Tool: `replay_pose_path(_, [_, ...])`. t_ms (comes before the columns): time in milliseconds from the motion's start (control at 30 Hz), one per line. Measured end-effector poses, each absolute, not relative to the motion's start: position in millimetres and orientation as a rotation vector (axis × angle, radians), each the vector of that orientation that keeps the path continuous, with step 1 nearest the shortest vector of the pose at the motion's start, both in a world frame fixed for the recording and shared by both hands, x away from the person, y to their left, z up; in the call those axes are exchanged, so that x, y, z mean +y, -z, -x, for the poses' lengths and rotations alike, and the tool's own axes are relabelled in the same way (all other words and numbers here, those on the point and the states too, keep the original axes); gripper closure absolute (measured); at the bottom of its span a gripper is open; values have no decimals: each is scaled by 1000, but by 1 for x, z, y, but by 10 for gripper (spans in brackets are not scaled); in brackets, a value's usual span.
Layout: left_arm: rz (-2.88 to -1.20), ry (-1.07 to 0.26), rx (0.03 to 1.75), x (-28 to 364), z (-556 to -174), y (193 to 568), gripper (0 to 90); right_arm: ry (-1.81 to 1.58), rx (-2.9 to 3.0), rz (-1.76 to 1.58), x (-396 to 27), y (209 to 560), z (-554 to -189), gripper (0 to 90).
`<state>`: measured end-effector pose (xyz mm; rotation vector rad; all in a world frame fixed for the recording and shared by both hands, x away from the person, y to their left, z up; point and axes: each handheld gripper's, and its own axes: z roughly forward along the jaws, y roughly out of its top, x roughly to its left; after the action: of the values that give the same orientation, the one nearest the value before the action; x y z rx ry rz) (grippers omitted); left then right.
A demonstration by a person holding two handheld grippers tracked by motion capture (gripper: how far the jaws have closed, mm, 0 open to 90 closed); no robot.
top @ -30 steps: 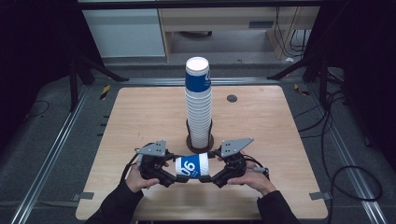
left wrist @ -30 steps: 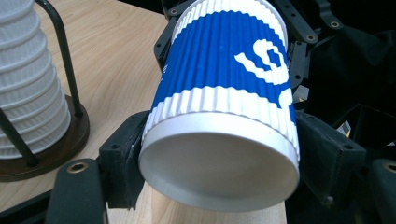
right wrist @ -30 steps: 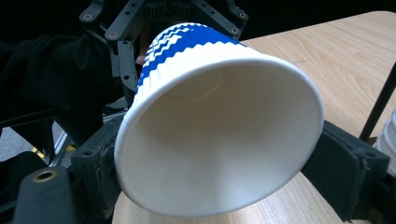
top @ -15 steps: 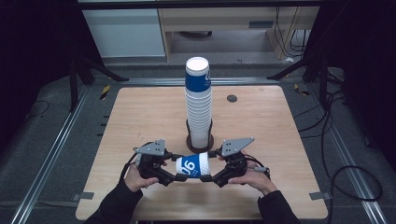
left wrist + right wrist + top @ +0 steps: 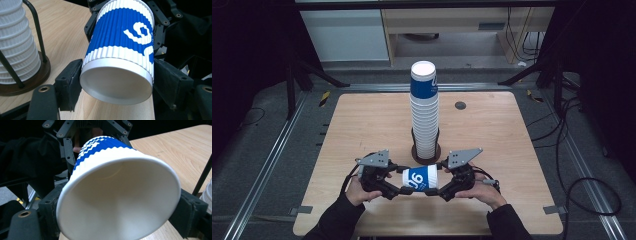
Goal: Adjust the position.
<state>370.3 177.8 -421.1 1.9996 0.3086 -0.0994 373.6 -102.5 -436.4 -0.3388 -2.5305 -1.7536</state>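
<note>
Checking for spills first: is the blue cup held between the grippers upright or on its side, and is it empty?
On its side and empty. The blue cup lies horizontal between the left gripper and right gripper; the right gripper view shows its bare white inside.

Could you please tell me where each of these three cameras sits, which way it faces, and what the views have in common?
High view: above the person's side, looking forward and down on the wooden table; both hands and forearms enter from below, the left gripper and right gripper meeting at a sideways cup.
Left gripper view: rides the left gripper, facing the cup's closed base between its jaws.
Right gripper view: rides the right gripper, facing the cup's open mouth.
Shared: the cup, and the cup stack in its holder.
</note>
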Motion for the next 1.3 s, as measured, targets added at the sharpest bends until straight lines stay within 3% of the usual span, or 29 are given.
replay_pose_path(300, [-2016, 65, 323, 181, -371, 419, 221, 1752, -2565, 354, -109, 432, -374, 162])
replay_pose_path(700, [-2242, 12, 289, 169, -370, 431, 176, 1555, -2718, 355, -97, 441, -374, 157])
replay_pose_path(1000, [-2358, -3, 220, 155, -364, 439, 200, 1467, -2724, 310, -82, 447, -371, 156])
replay_pose_path(1300, [-2368, 4, 206, 154, -364, 440, 262, 1465, -2723, 283, -79, 446, -369, 146])
